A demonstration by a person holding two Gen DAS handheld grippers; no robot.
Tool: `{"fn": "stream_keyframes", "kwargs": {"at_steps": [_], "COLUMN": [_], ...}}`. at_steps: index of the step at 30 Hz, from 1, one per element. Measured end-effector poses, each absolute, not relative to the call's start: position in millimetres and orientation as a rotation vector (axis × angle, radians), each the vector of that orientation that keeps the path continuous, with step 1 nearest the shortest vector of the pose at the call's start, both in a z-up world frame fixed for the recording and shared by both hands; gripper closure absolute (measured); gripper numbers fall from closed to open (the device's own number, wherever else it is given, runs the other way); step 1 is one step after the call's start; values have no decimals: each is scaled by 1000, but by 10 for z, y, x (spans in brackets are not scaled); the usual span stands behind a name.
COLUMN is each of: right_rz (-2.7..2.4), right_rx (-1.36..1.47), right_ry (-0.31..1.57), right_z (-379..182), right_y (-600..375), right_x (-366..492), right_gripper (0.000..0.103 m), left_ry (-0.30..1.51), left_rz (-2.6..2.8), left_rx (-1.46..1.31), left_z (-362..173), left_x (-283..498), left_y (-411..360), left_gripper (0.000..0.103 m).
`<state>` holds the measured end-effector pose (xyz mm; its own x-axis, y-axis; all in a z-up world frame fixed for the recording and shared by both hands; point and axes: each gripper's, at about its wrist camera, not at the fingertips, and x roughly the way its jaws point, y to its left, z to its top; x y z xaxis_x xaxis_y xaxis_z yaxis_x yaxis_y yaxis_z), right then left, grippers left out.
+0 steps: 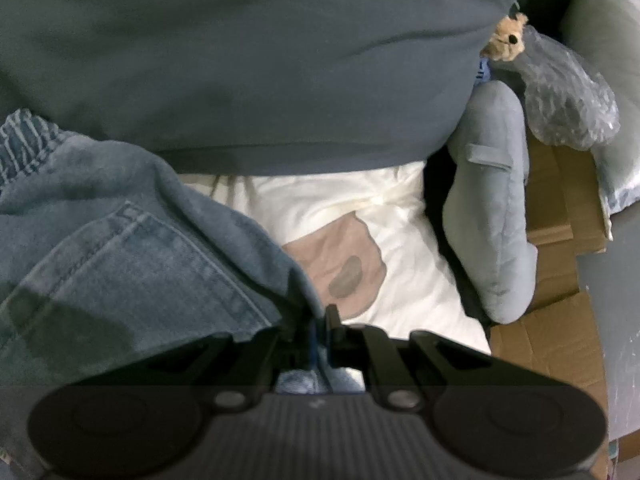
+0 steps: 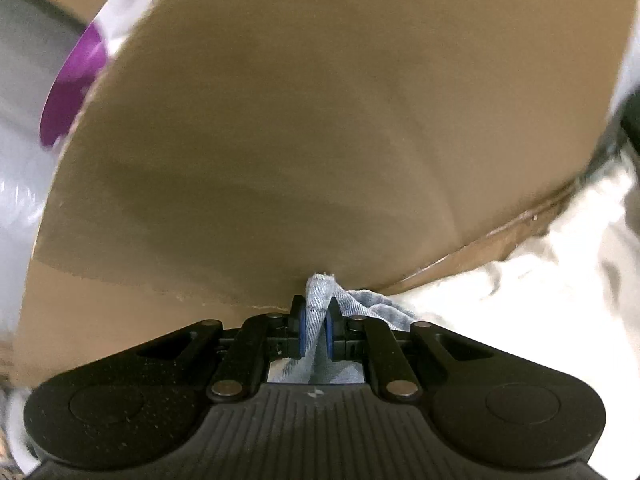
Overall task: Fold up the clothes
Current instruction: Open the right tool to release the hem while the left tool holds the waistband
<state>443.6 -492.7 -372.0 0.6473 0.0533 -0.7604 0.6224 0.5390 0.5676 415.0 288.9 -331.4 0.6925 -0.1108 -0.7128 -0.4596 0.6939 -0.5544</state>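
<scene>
Left gripper (image 1: 316,324) clamped on denim jeans (image 1: 132,256) at an edge; right gripper (image 2: 316,320) clamped on a bunched denim corner (image 2: 320,292). Garment draped loose between 2 grips over white bedding (image 1: 400,240); no finished fold visible, so judged early, most folding left. Big grey-blue fabric mass (image 1: 240,60) beyond: soft, matte. Cardboard (image 2: 300,120): stiff, smooth, brown. Jeans: coarse twill, stitched pocket seam. Small tan plush toy (image 1: 506,38).
</scene>
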Motion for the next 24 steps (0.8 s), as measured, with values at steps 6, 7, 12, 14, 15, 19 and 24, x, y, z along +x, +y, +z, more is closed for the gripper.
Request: {"fn": "stream_keyframes", "kwargs": {"at_steps": [6,7,12,14,15,19,24], "right_rz": [-414,-409,-310,-268,-243,-126,47], "right_rx": [1009,1005,963,958,951,846,568], "right_ry": [800,800,815,819,823,867,931], "right_z": [-3875,-3878,-3804,-3780,-3769,-3705,-3616], "right_y": [-4897,-4874,-4658,-4548,-4481,-4078,-3536], "right_x": [4351,4328,4206,4160,4143,4240,4426], "right_gripper": [84,75,66,66,66,66,66], "left_ry": [862,865,894,903,907,939,991], "left_rz": [224,208,126,96,82,23,-101], "left_rx": [-815,-815,-829,-841,-846,-825,-678], "left_z": [-3446,-3434,-3412,-3433,-3443,-3473,-3374], "left_x": [4253,4256,4250,4240,4235,4222,4289], "left_y": [2875,2856,2708,2618,2572,2359,2033], "left_gripper": [91,87,83,83,84,87,90]}}
